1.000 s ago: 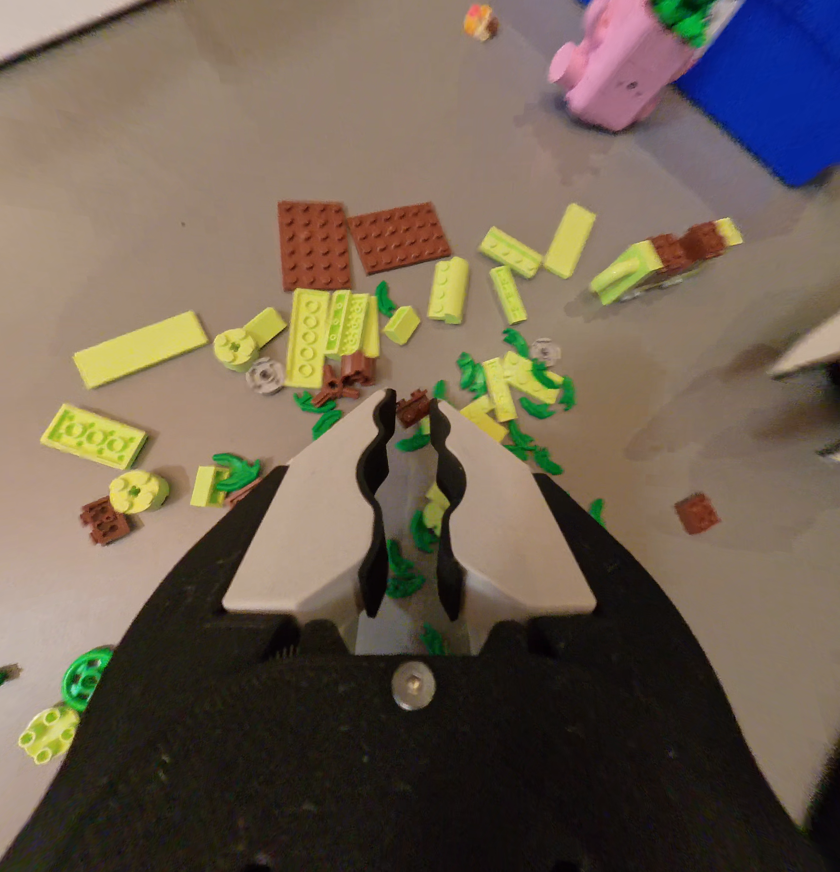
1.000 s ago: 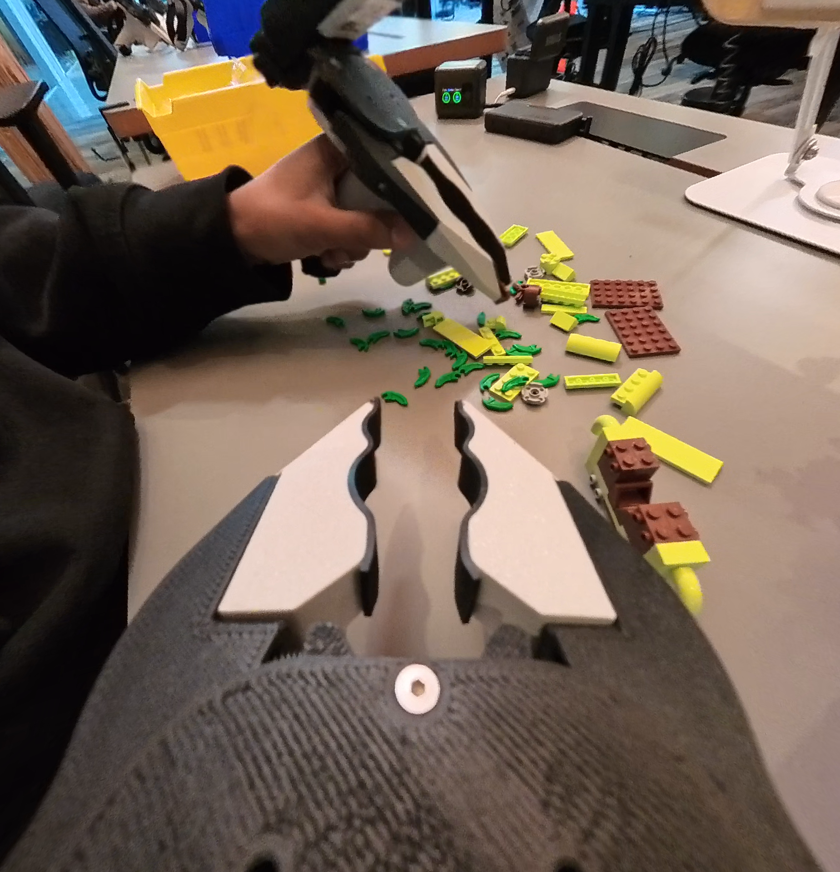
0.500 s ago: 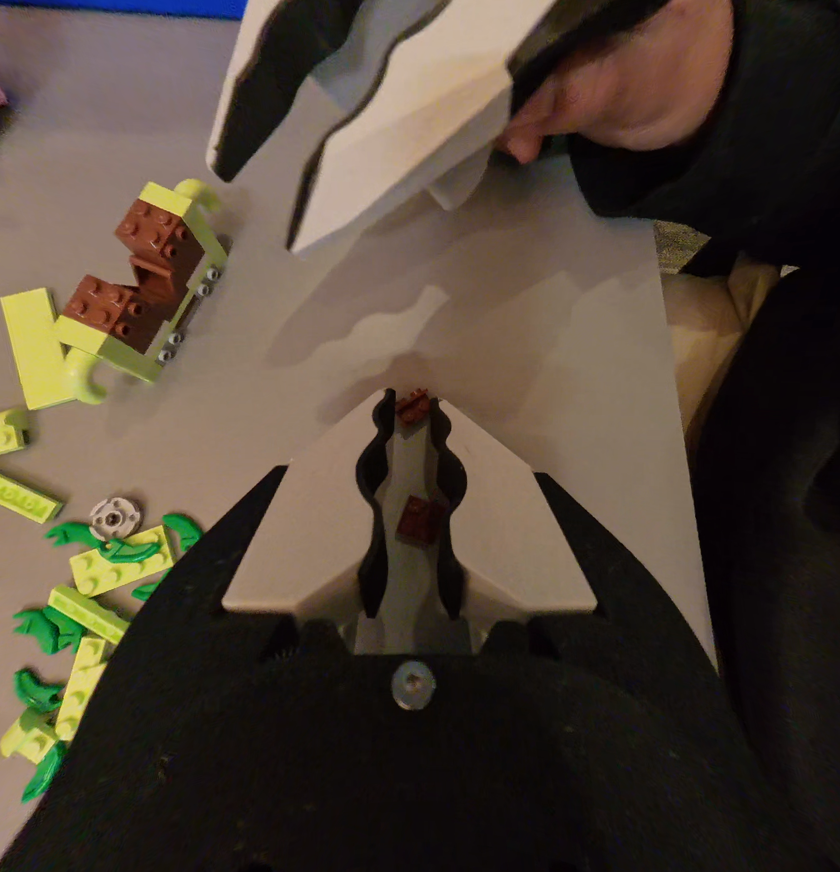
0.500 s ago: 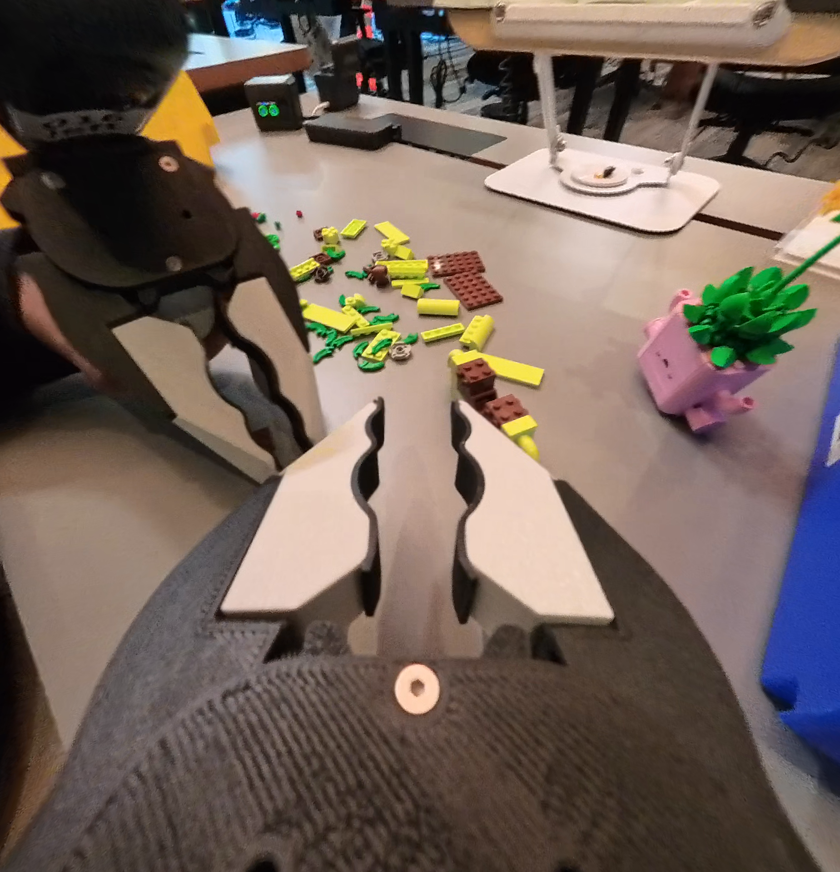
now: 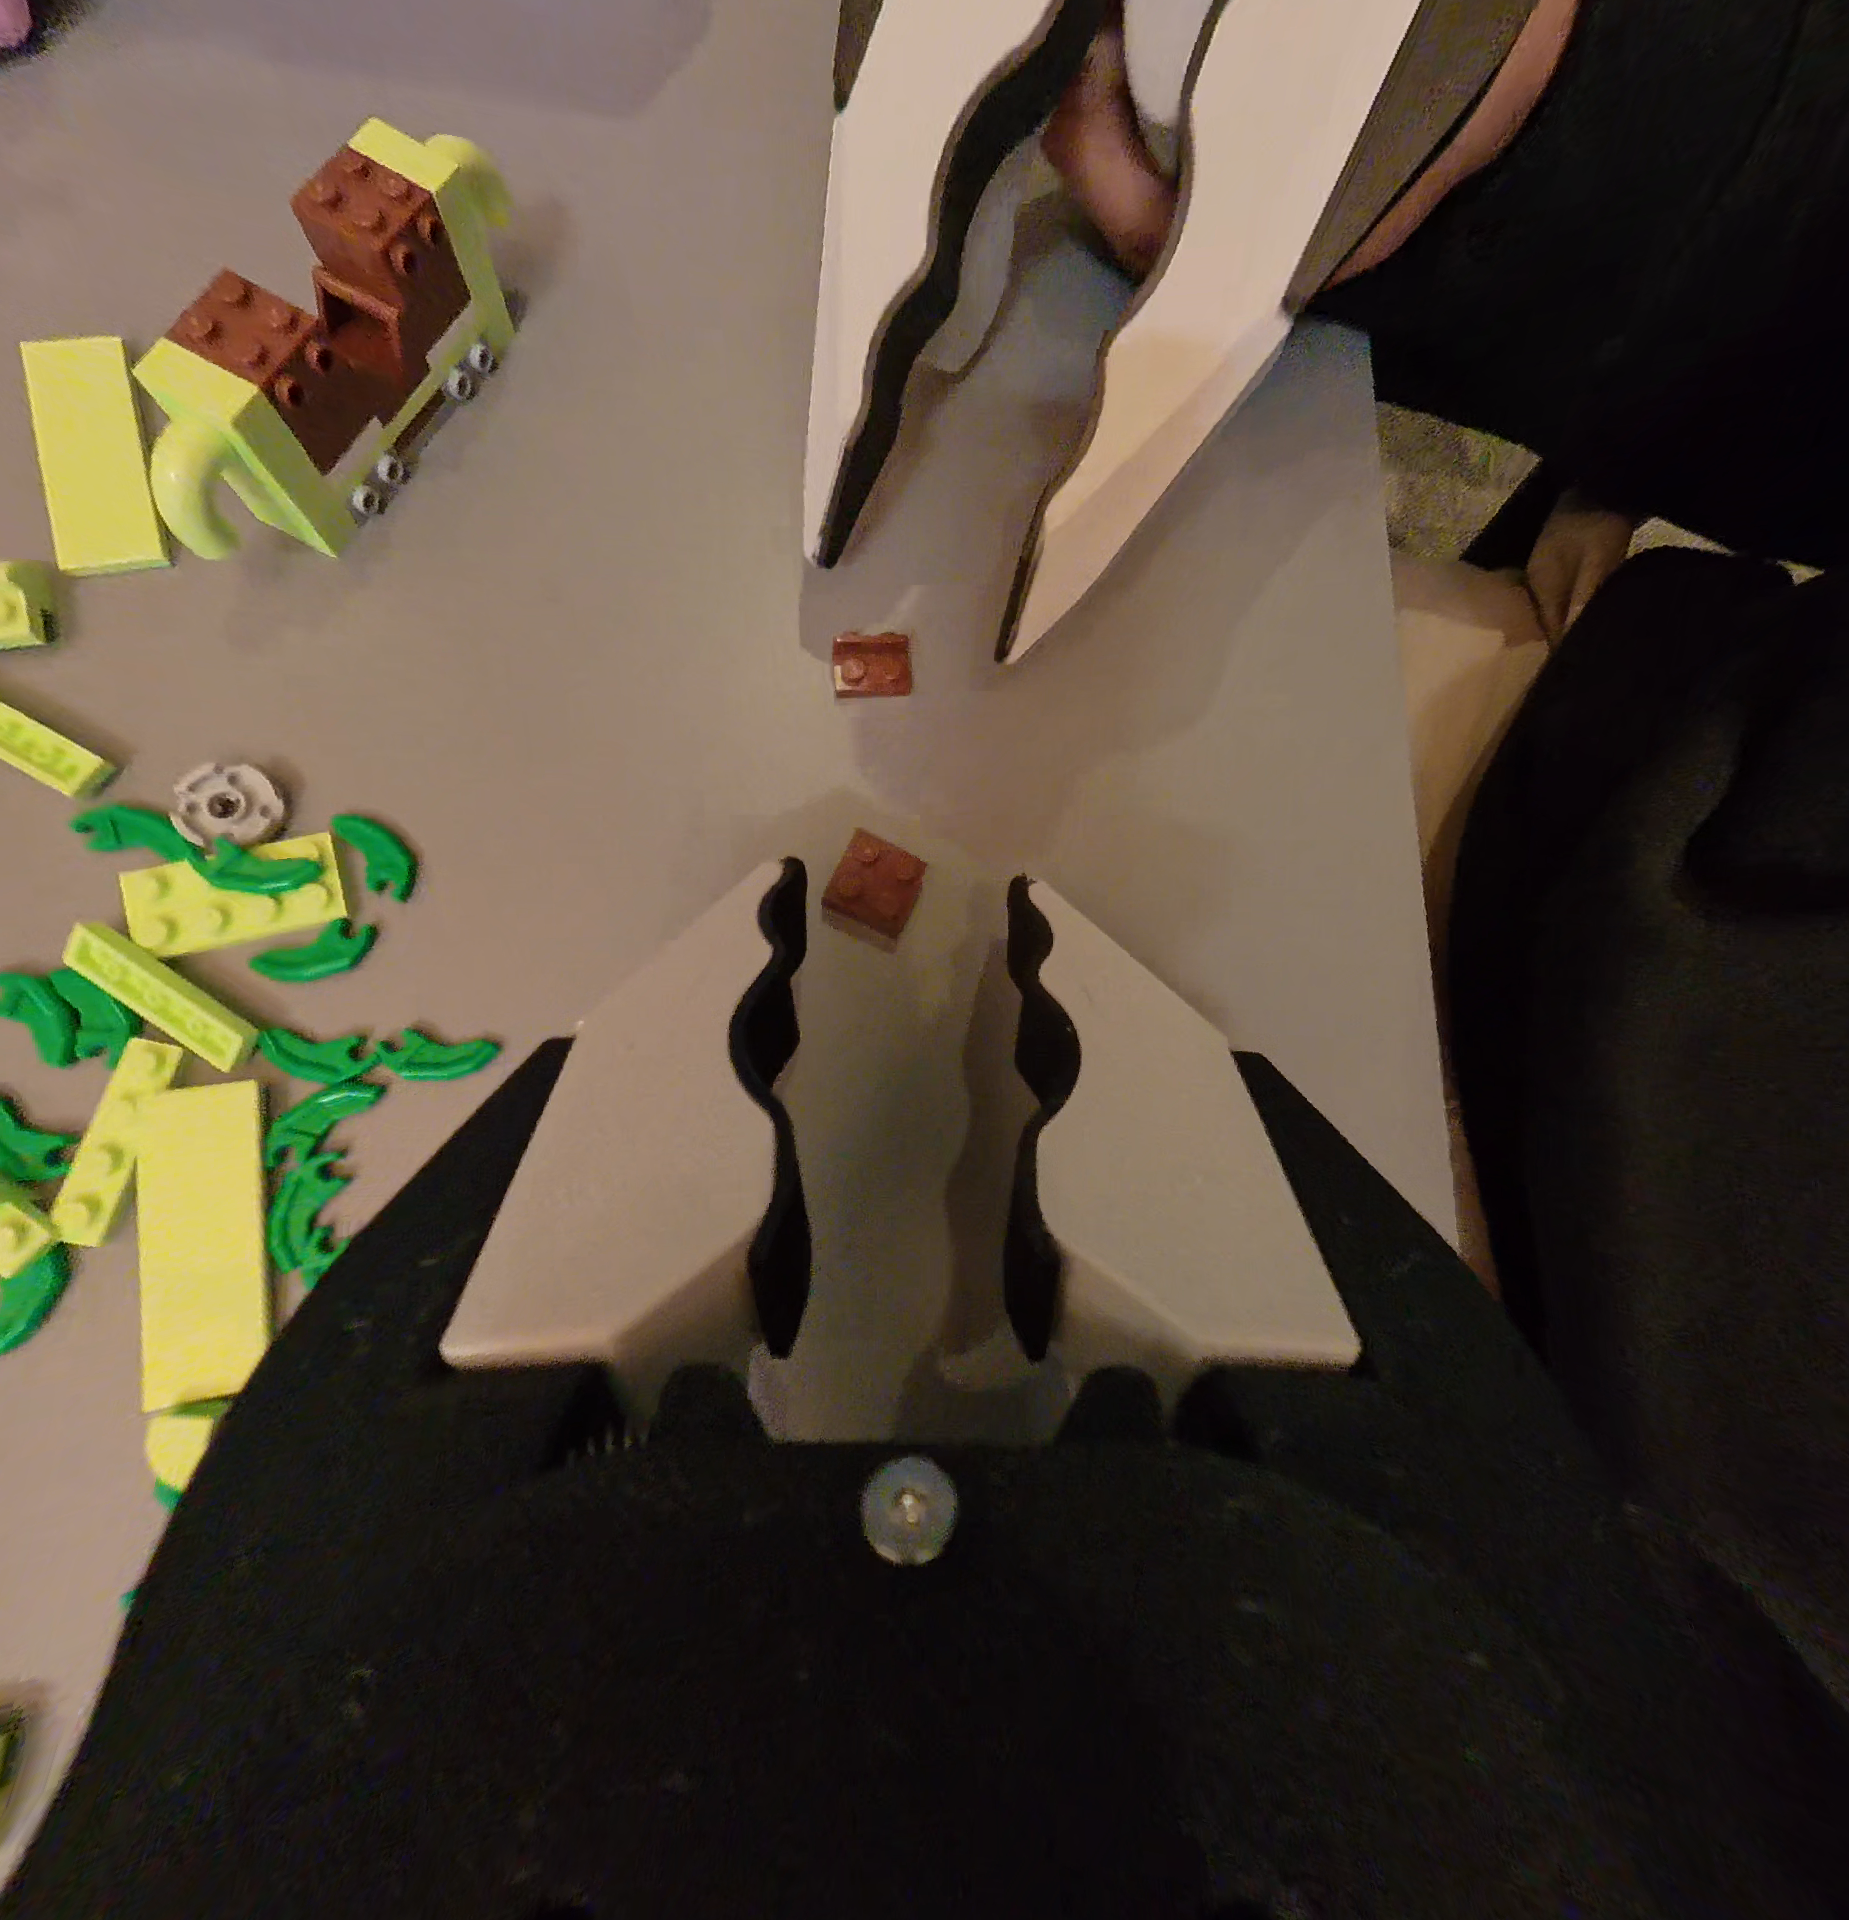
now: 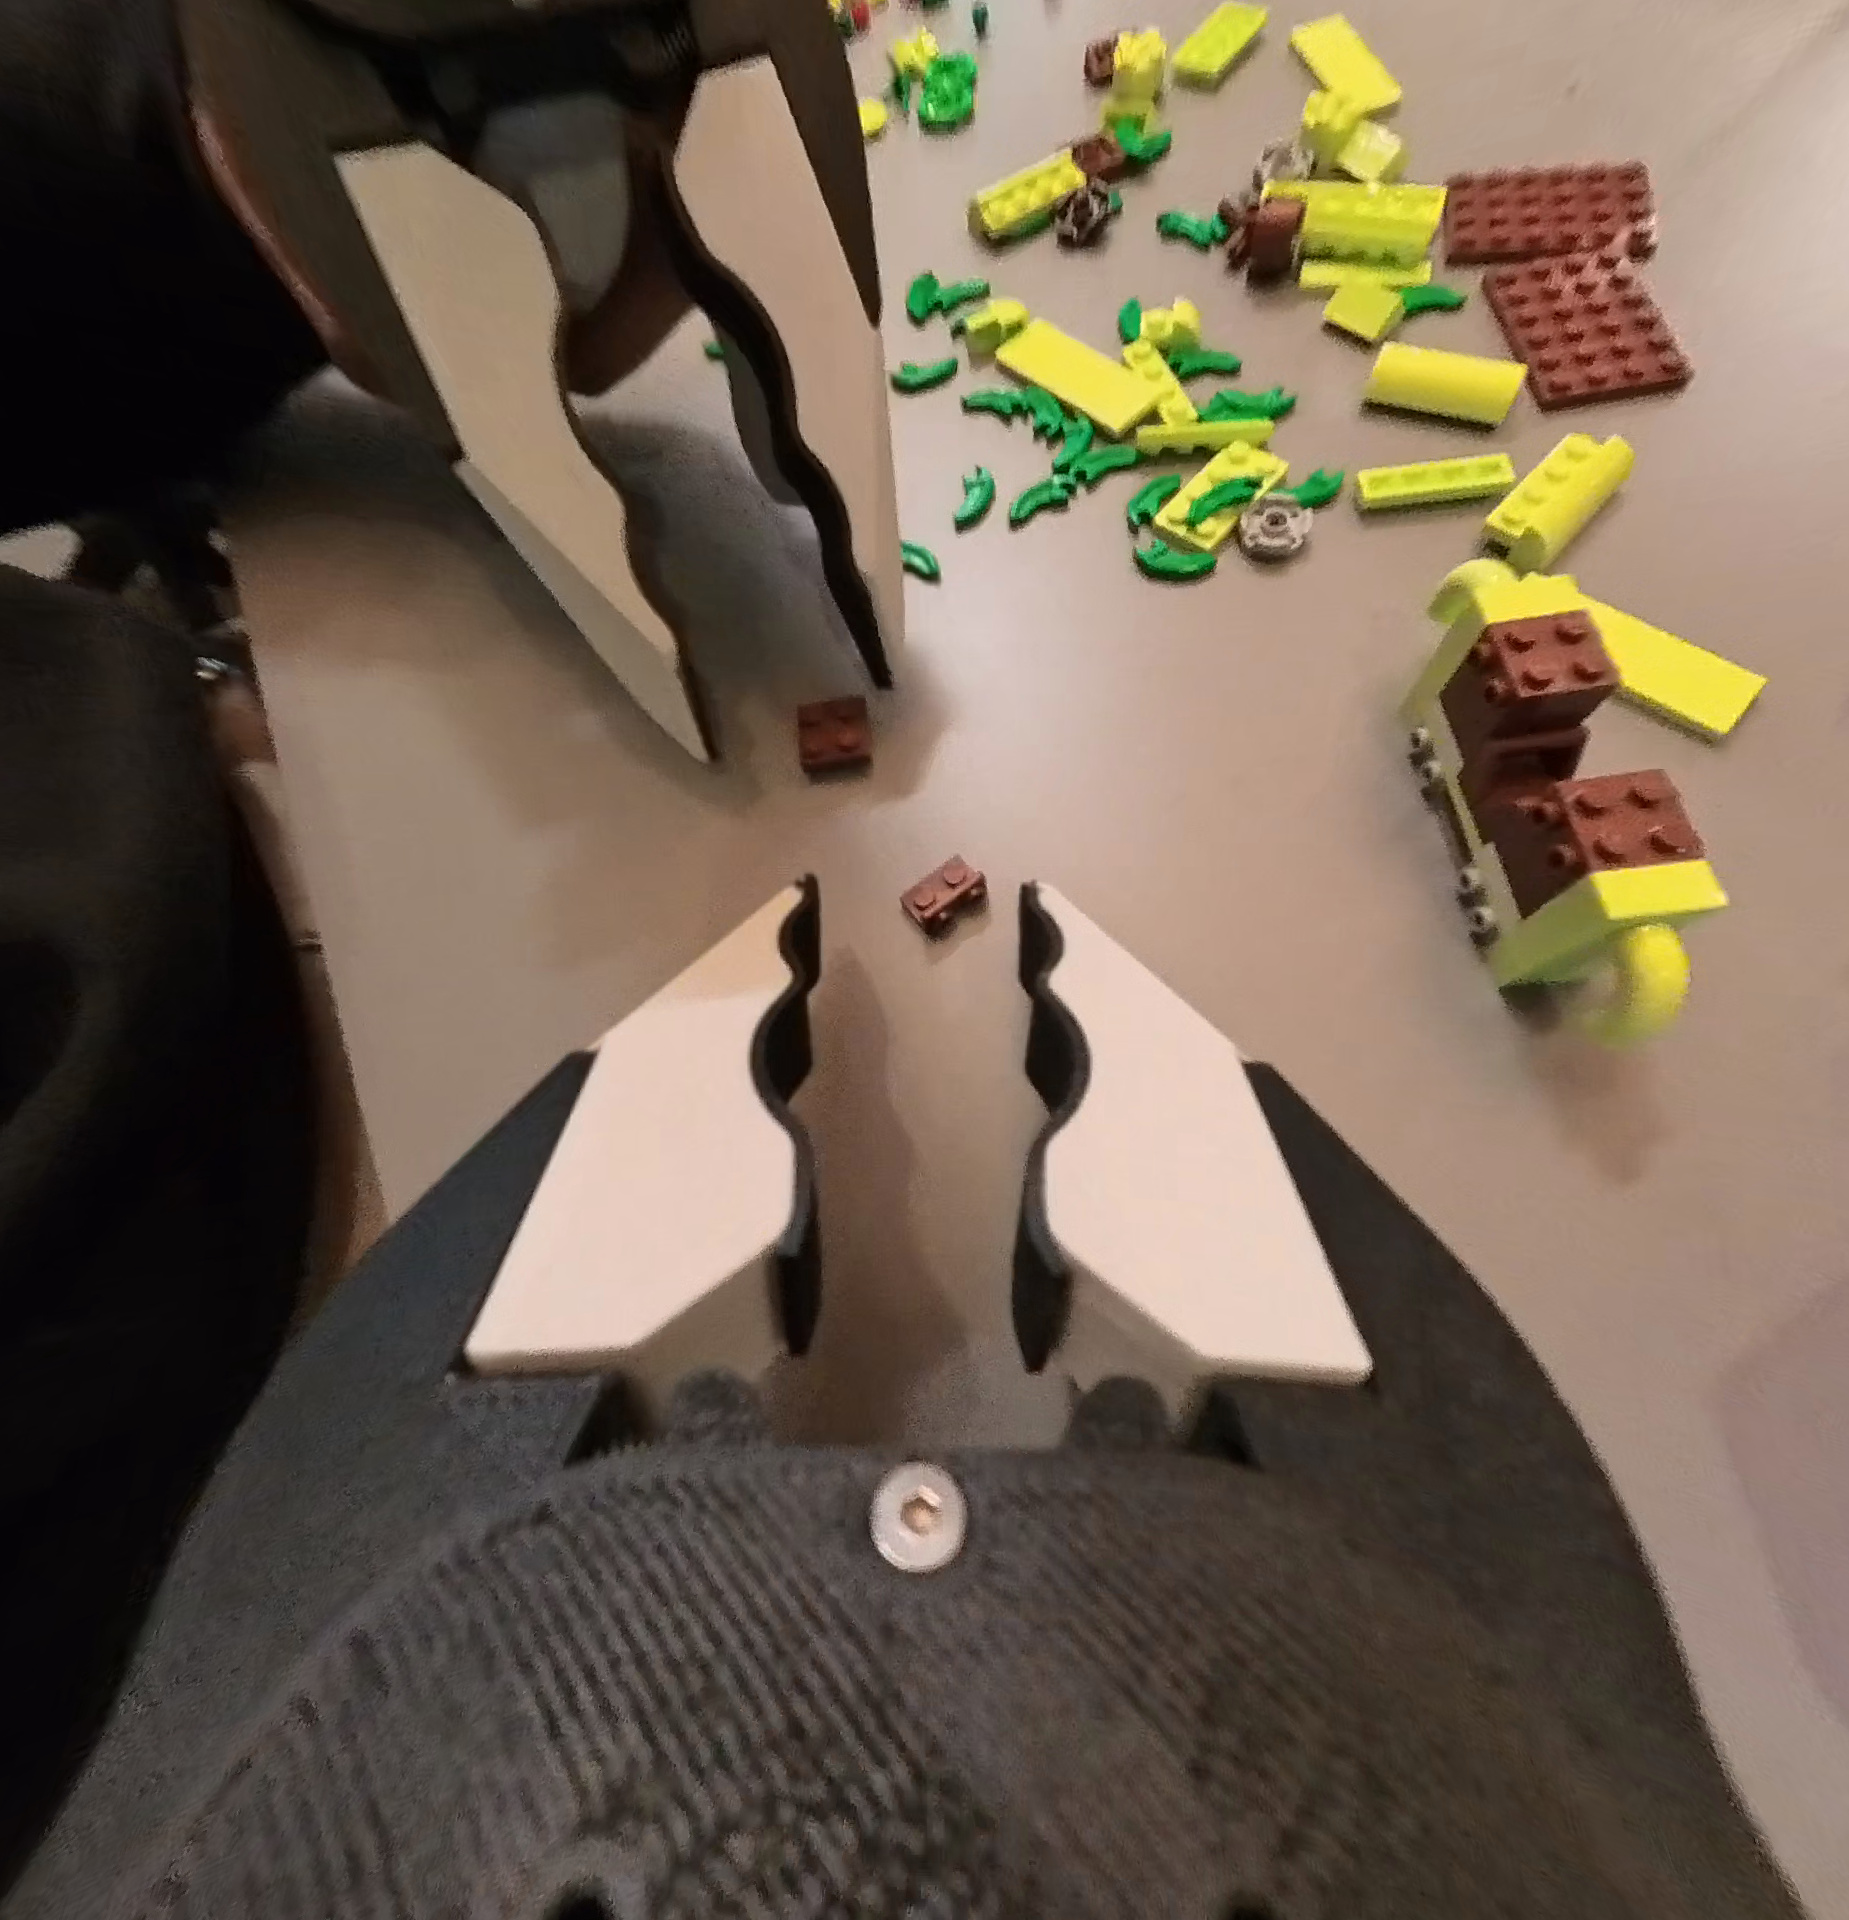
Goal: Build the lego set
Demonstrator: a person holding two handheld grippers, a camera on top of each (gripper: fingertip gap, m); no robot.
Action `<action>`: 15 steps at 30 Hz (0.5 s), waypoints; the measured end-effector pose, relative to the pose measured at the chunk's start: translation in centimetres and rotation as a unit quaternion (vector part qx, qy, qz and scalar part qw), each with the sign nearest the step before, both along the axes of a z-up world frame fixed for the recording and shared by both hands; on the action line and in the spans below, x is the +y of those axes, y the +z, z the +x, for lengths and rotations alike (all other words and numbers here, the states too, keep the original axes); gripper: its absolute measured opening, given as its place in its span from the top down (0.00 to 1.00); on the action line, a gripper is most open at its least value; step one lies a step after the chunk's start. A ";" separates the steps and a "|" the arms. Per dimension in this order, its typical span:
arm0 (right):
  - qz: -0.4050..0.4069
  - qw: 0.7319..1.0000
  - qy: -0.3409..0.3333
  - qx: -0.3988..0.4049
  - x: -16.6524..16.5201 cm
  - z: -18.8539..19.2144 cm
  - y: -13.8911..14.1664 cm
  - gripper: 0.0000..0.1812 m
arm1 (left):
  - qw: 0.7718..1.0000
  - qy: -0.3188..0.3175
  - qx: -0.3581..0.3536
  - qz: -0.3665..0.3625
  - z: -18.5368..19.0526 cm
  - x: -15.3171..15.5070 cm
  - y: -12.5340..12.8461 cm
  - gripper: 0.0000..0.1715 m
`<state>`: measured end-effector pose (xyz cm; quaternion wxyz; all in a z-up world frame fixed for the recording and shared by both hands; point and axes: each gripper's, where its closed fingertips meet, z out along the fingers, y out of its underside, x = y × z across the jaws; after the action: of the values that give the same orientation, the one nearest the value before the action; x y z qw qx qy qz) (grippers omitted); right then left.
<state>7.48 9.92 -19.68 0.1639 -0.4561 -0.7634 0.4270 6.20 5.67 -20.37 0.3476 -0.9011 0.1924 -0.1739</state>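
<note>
Both grippers hover tip to tip over the grey tabletop (image 5: 608, 644), fingers spread and empty. The left gripper (image 5: 899, 883) frames a small square brown studded plate (image 5: 873, 886); the right gripper (image 6: 918, 894) frames a smaller brown two-stud piece (image 6: 943, 896) — both lying loose on the table.

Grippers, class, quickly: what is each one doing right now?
Left gripper: open, holding nothing, small square brown brick loose at its tips.
Right gripper: open, holding nothing.
</note>
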 end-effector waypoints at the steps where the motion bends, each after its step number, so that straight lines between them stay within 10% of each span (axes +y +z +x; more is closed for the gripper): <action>1: 0.012 1.000 -0.003 -0.007 0.0 -0.1 -0.4 0.80 | 1.000 0.002 -0.006 0.009 0.1 0.1 0.1 0.78; 15: 0.006 0.998 0.047 -0.038 -1.3 0.7 -1.1 0.85 | 1.000 0.004 0.016 0.026 -0.2 -0.1 -0.8 0.89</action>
<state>8.15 8.65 -20.81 0.1172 -0.4343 -0.7925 0.4119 6.01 5.54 -21.16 0.3683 -0.8952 0.1993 -0.1528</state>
